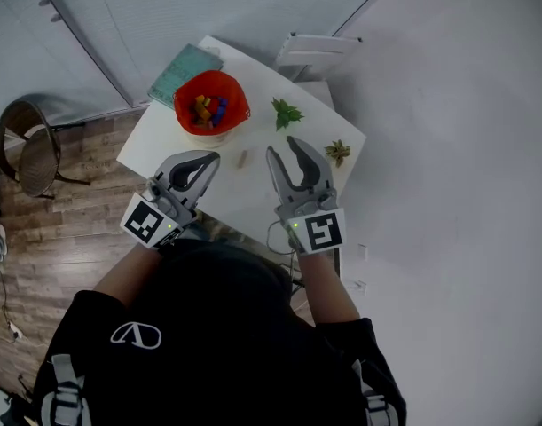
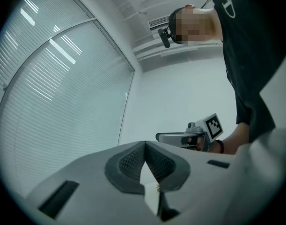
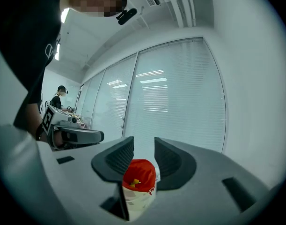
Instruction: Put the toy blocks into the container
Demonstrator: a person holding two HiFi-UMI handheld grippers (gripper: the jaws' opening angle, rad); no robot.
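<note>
Progress looks close to the end, judging by how things lie: the red container (image 1: 239, 96) at the far side of the white tabletop (image 1: 155, 145) already holds a heap of coloured toy blocks (image 1: 209, 109) (too jumbled and small to count, though yellow, blue and red ones show). One small pale block (image 1: 242, 158) lies loose on the tabletop just in front of the container, between the two tools, and it seems to be the only piece left to put in. The left hand-held gripper (image 1: 210, 158) has its jaws together with nothing in them. The right hand-held gripper (image 1: 283, 147) has its jaws a narrow gap apart, also empty, with the container visible beyond that gap. By count: one container, one loose block, two hand-held grippers, two little green plants (image 1: 286, 112) (image 1: 338, 152), and one teal tray (image 1: 182, 74) behind the container.
</note>
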